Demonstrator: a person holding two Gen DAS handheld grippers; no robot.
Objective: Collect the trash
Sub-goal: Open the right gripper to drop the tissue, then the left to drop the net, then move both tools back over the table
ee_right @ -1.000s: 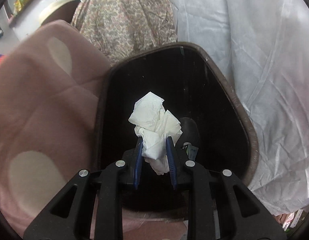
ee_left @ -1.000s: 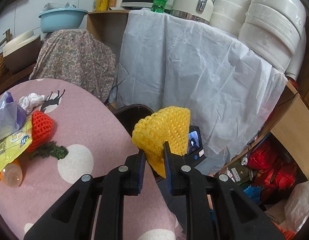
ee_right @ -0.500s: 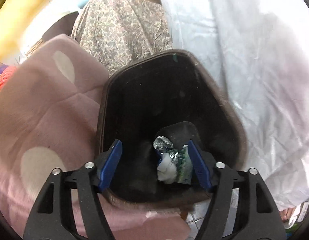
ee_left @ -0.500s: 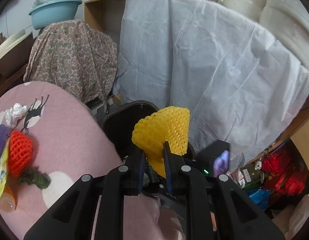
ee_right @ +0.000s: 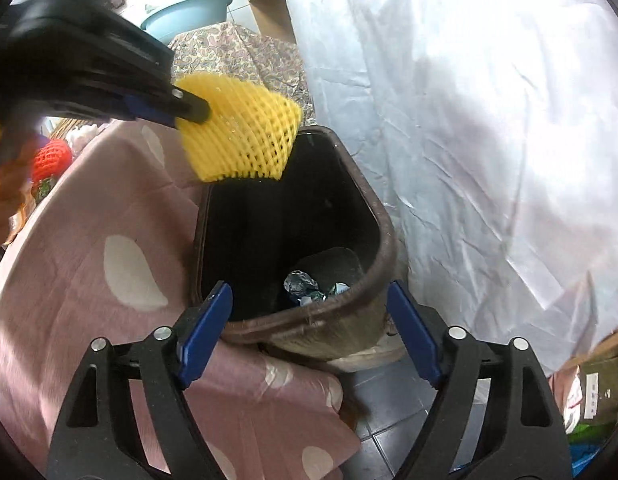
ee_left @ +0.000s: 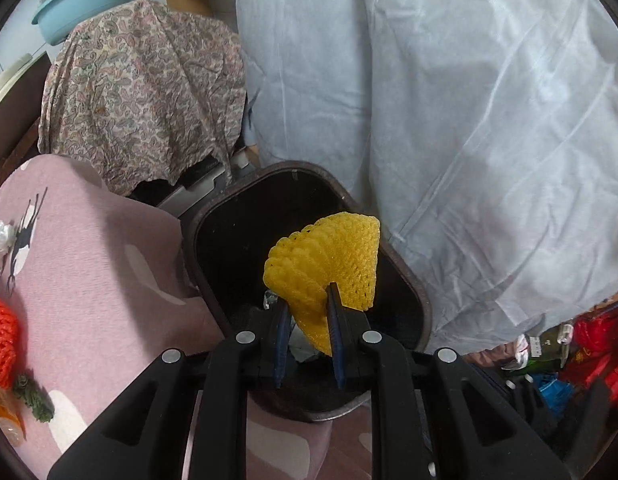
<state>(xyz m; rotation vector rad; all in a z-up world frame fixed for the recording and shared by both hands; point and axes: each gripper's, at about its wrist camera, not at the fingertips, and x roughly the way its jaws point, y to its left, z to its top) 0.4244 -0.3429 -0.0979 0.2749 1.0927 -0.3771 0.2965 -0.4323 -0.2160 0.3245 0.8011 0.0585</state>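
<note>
Yellow foam net (ee_left: pixel 323 258) above bin (ee_left: pixel 409 280), pinched in my left gripper (ee_left: pixel 307 340), not yet dropped.

Left gripper is clamped on the net's lower edge; the net hangs over the bin's dark mouth beside the pink-clothed counter (ee_left: pixel 89 264). My right gripper (ee_right: pixel 309 332) stands wide apart and empty, near the bin's front rim, foil scraps (ee_right: pixel 305 286) visible at the bottom. To do this well I judge: centre the net over the opening, clear of the rim, then part the jaws fully so the light, springy foam falls free rather than snagging on a pad.
</note>
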